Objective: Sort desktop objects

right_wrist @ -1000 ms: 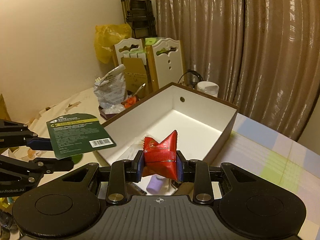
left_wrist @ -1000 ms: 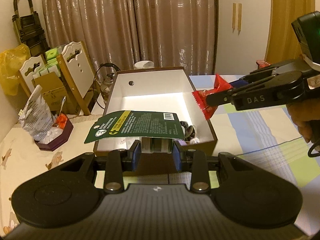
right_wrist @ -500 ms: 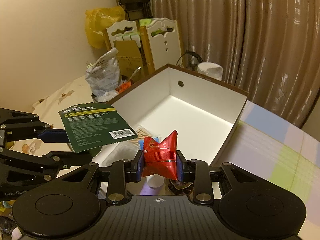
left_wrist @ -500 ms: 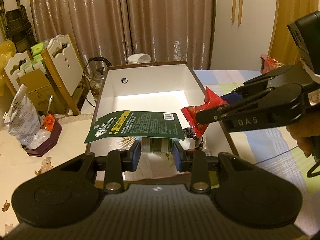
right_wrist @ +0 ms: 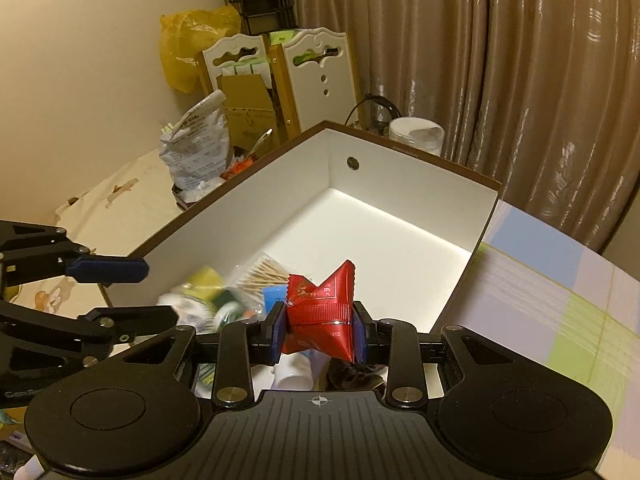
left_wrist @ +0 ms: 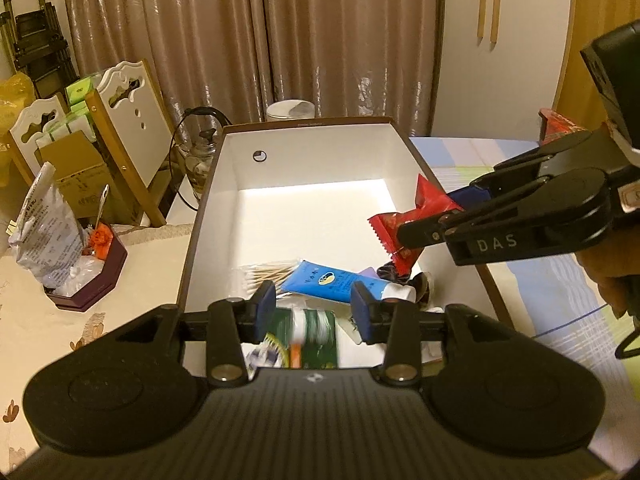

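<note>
The left gripper [left_wrist: 313,312] hangs over the near end of the box [left_wrist: 304,126], its jaws opening with nothing pressed between the blue pads; a blurred green packet [left_wrist: 316,336] shows just below them, inside the box at lower centre of the left view. The right gripper [right_wrist: 320,330] is clamped on a red packet [right_wrist: 324,312], which sticks up between its pads at the centre of the right view and hangs over the box's right side in the left view. On the white box floor lie cotton swabs [left_wrist: 266,274], a blue tube [left_wrist: 332,284] and a dark scrunchie [left_wrist: 396,272], all crowded at the near end. Left of the box stands a small maroon tray [left_wrist: 92,284] with a crumpled bag [left_wrist: 44,228]. Curtains [left_wrist: 248,40] fill the top of the frame.
</note>
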Tool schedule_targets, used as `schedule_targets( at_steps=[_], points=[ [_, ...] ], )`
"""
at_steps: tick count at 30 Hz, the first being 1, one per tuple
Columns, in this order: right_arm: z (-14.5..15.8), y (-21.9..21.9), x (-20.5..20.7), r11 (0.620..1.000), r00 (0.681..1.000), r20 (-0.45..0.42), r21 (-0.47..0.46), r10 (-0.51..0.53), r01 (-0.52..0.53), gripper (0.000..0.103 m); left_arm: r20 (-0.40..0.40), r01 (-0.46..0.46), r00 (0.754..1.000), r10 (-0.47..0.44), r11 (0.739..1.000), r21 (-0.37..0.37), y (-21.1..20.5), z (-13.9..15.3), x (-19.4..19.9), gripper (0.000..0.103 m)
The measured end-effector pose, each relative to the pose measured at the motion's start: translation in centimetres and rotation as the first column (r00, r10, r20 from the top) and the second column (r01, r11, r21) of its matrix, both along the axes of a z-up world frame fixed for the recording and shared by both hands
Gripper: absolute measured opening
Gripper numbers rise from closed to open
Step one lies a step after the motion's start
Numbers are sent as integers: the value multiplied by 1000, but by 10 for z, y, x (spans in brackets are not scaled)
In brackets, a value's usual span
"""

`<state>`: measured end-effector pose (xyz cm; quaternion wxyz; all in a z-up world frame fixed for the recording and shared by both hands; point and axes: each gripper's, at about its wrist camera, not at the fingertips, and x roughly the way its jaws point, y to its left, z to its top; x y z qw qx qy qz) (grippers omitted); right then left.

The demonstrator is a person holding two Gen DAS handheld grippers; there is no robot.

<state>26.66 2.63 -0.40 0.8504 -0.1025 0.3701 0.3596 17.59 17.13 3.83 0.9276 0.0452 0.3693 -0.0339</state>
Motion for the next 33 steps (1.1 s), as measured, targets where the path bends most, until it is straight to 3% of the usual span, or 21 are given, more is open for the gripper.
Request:
schedule_targets(
  at_steps=[8,9,11,14,23,30,33],
  points=[
    [-4,3,3,1000,1000,-2,3,14,-14,34,-1,-9,1000,9,1000,-1,3,0,-1,41],
    [-4,3,2,1000,1000,-1,7,17,-17,62,2,-11,1000,11,1000,1,3,0,-2,44],
    [-3,1,-1,1000,1000,15,28,6,-7,93,7,-11,1000,11,1000,6,2,2,-3,50],
    [-1,0,-4,999,1000,26,39,11,-12,93,12,-18,1000,18,1000,8,2,3,-4,59],
    [4,-9,-12,999,999,41,29,-18,17,93,13,-32,999,32,999,16,5,6,-14,68],
    [14,-18,-24,995,995,4,23,-97,96,93,18,-28,999,27,999,36,5,13,-23,96],
    [20,-21,-32,989,990,-18,19,-143,144,95,24,-35,999,33,998,48,7,18,-28,101]
  ],
)
